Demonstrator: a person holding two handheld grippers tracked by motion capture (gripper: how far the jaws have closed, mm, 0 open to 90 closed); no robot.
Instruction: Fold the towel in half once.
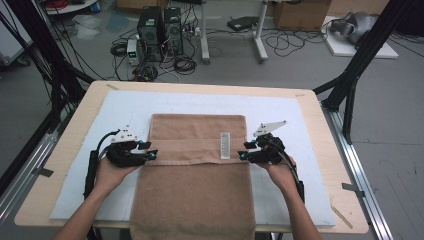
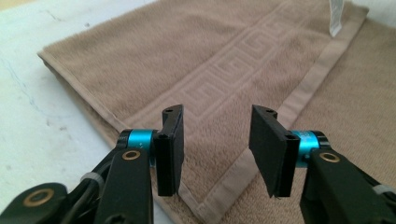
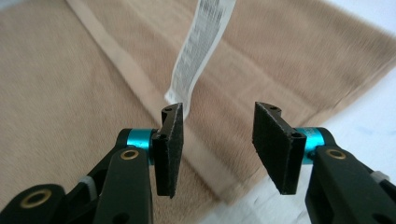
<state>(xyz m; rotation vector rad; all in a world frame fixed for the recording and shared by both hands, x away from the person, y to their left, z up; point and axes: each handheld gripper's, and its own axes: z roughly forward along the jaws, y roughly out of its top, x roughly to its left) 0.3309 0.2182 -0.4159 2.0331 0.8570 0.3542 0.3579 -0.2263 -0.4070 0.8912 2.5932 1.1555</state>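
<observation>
1. We count one brown towel (image 1: 197,170), folded at frame centre, bearing one white label (image 1: 225,145)
2. Two grippers: left gripper (image 1: 151,155) and right gripper (image 1: 242,155) at its side edges, jaws parted, holding nothing

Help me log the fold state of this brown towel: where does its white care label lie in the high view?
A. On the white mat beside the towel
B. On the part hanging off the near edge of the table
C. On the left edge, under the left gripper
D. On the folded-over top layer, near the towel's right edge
D: the white care label lies on the folded-over layer of the brown towel, close to its right edge, beside the right gripper.
</observation>
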